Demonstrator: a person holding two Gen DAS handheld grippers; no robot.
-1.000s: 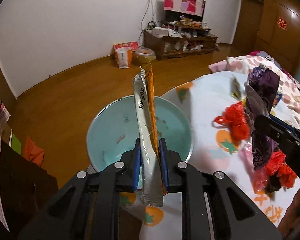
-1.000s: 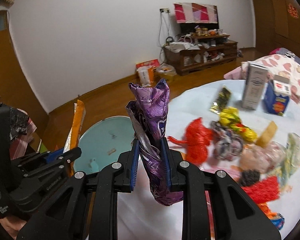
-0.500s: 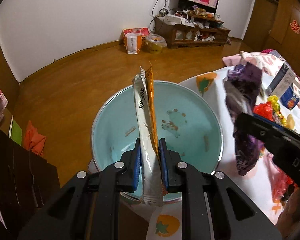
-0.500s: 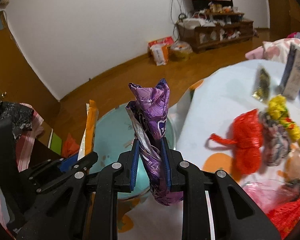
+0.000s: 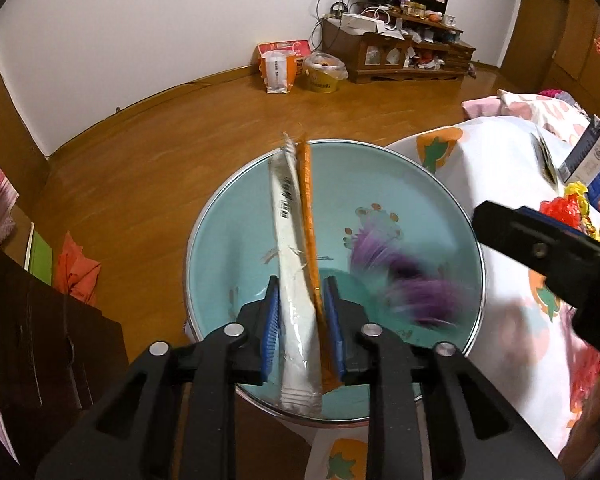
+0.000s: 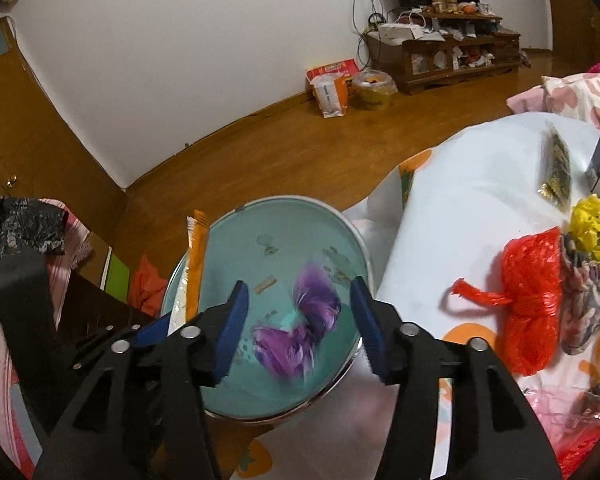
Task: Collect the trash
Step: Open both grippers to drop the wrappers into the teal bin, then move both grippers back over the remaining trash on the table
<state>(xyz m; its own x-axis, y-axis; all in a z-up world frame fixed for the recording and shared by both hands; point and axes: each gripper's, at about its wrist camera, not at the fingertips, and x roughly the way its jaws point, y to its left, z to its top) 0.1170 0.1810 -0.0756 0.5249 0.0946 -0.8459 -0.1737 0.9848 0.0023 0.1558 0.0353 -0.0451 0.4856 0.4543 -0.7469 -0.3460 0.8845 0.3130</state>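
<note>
1. The right gripper [image 6: 298,330] has just opened its fingers – the purple wrapper [image 6: 300,330] now drops, blurred, into the basin [image 6: 268,410]
2. The left gripper [image 5: 300,324] still pinches two sachets [image 5: 298,248] above it – their release seems next

A white cloth-covered table [image 6: 472,216] carries a red plastic bag [image 6: 532,304], yellow wrapper [image 6: 590,224] and dark sachet [image 6: 558,168]

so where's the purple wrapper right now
The purple wrapper is motion-blurred inside the teal basin, just below the open right gripper, right of the left gripper's white and orange packets.
</note>
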